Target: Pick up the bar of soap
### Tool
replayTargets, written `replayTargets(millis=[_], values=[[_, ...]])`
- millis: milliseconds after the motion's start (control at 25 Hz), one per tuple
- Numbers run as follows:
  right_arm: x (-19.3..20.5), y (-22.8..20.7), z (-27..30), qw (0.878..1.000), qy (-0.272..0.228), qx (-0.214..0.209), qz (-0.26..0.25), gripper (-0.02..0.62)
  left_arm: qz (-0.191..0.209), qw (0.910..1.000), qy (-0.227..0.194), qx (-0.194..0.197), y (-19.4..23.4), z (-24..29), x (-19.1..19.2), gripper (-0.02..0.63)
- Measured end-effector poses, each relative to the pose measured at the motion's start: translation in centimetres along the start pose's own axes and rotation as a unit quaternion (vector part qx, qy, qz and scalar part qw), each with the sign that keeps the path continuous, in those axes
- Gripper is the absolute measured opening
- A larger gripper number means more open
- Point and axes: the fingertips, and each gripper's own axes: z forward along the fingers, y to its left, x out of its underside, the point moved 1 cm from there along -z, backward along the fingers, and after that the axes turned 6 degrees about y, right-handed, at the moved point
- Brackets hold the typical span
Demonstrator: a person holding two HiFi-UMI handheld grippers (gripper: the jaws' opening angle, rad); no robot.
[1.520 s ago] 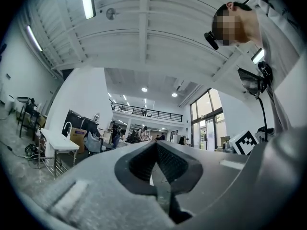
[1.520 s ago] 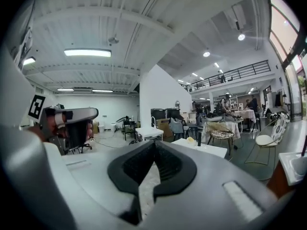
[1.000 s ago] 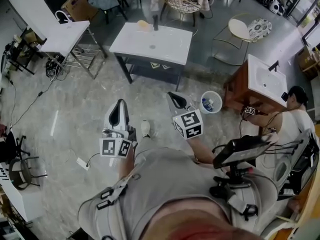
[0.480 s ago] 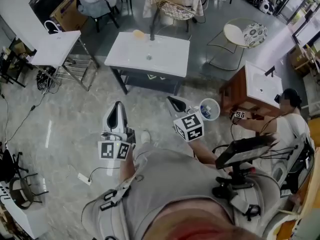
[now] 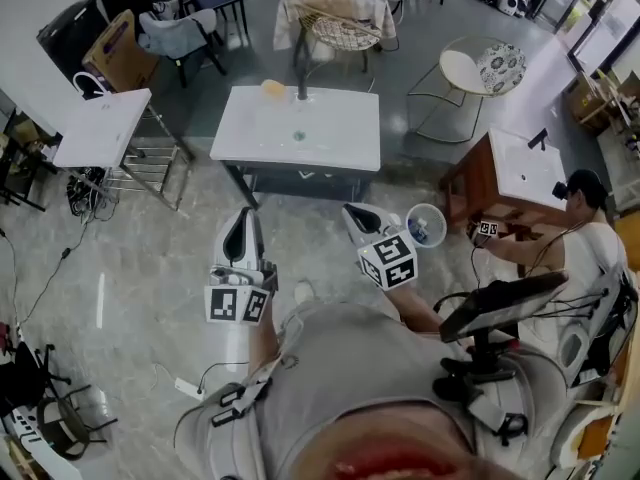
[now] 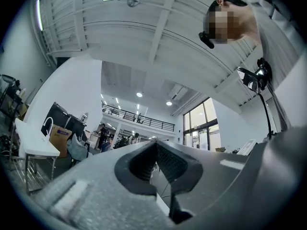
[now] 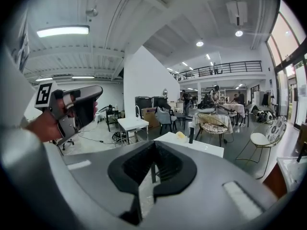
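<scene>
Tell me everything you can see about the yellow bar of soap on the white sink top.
The bar of soap is a pale yellow, rounded lump. It lies near the far edge of the white sink top, just left of the dark tap. Only the sink top appears to touch it. Finer detail is too small to tell.

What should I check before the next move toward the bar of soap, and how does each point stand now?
1. Bar of soap found: ok, on the white table, at its far edge, beside the dark tap.
2. Soap within reach: not ok, both grippers are short of the table.
3. Right gripper open for grasping: not ok, jaws together, empty.
4. Left gripper free: ok, shut, holding nothing.
5. Way ahead: ok, the white bucket stands off to the right.
</scene>
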Motion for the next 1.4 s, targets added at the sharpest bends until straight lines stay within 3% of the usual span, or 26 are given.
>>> replayTargets(millis=[520,920,1400], values=[[-2.5,1.3,6.8,0.999,-0.004,0.023,0.029,0.003,-0.005,0.9949,0.018,0.099,5.7,4.0,0.3,-0.005],[-1.1,1.0,8.2,0.997,0.032,0.055,0.047,0.002,-0.005,0.987,0.063,0.147,8.2,5.4,2.7,-0.005],[-0.6,1.7,10.2,0.996,0.035,0.046,0.061,0.002,-0.026,0.9805,0.092,0.171,8.5,5.7,5.2,-0.005]])
